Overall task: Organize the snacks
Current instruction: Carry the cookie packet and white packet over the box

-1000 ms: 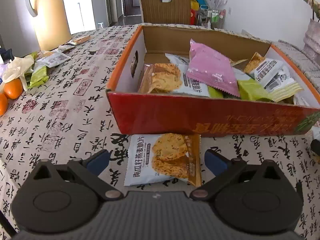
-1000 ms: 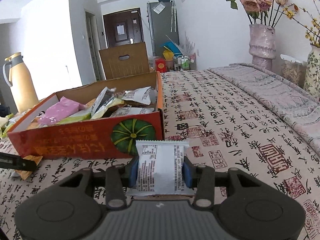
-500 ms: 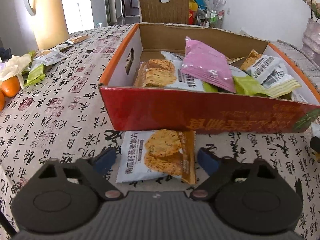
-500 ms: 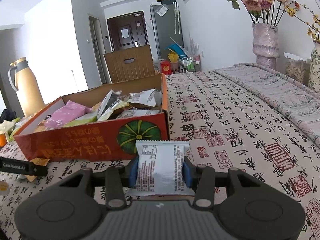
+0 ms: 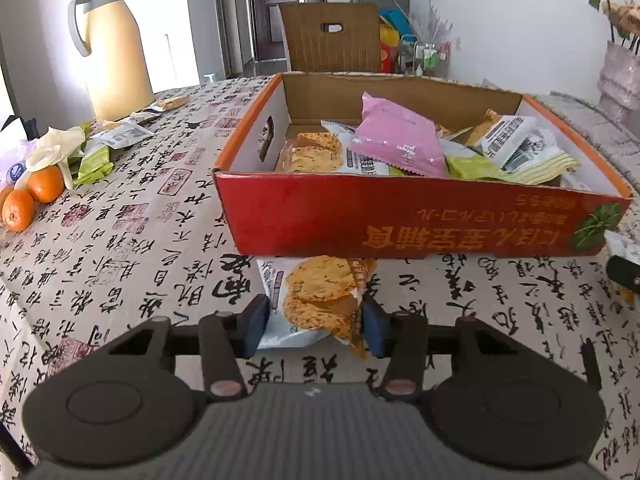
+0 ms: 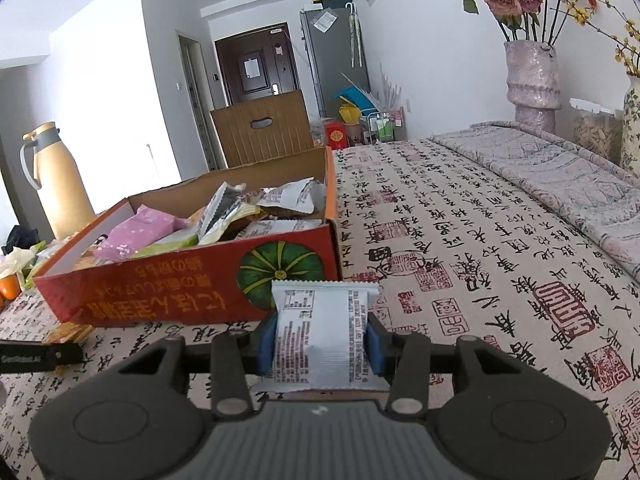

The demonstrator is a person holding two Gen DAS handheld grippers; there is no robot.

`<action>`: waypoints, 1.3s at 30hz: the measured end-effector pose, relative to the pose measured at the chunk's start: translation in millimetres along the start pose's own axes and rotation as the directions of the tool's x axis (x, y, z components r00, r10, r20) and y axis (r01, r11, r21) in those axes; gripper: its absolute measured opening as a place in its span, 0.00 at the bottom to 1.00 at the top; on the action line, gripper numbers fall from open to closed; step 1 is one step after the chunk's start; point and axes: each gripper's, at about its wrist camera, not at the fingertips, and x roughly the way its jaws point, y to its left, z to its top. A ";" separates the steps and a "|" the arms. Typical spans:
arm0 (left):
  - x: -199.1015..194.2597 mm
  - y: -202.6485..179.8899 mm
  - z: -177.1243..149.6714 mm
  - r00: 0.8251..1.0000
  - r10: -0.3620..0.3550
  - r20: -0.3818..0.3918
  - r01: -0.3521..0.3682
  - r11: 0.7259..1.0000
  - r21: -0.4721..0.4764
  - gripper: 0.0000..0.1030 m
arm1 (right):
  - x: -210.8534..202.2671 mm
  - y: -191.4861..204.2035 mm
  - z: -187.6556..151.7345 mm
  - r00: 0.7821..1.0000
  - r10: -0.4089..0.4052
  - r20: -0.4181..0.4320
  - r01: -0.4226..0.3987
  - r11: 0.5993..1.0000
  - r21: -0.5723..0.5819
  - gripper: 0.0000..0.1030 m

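In the left wrist view, the left gripper (image 5: pixel 314 322) is seen low over the table (image 5: pixel 120 248), which is covered by a calligraphy-printed cloth; its jaws are closing on a white-and-orange cracker packet (image 5: pixel 316 302) that lies flat on the cloth just in front of the red cardboard box (image 5: pixel 400 224), and the blue pads appear to touch the packet's two sides. The box is filled with mixed snacks, among them a pink wrapped packet (image 5: pixel 396 136). At the far left, two oranges (image 5: pixel 32 196) and a cream thermos jug (image 5: pixel 114 46) are seen. In the right wrist view, the right gripper (image 6: pixel 320 344) is seen with its jaws clamped on a white printed snack packet (image 6: pixel 320 332), held upright near the box's right front corner, above the cloth.
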 end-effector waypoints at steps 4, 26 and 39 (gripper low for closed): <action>-7.8 1.0 -4.0 1.000 -0.006 0.026 0.006 1.000 -0.003 0.45 | -0.6 -0.3 0.1 1.000 -0.002 0.004 0.002 1.000 0.006 0.42; -83.9 -3.7 23.4 0.959 -0.114 0.261 0.106 0.993 0.043 0.45 | -42.0 38.2 22.9 0.990 0.086 0.113 -0.075 0.993 -0.094 0.42; -79.8 -19.1 75.0 0.930 -0.135 0.343 0.123 0.991 0.056 0.45 | -25.9 67.6 76.7 0.977 0.111 0.185 -0.082 0.984 -0.157 0.42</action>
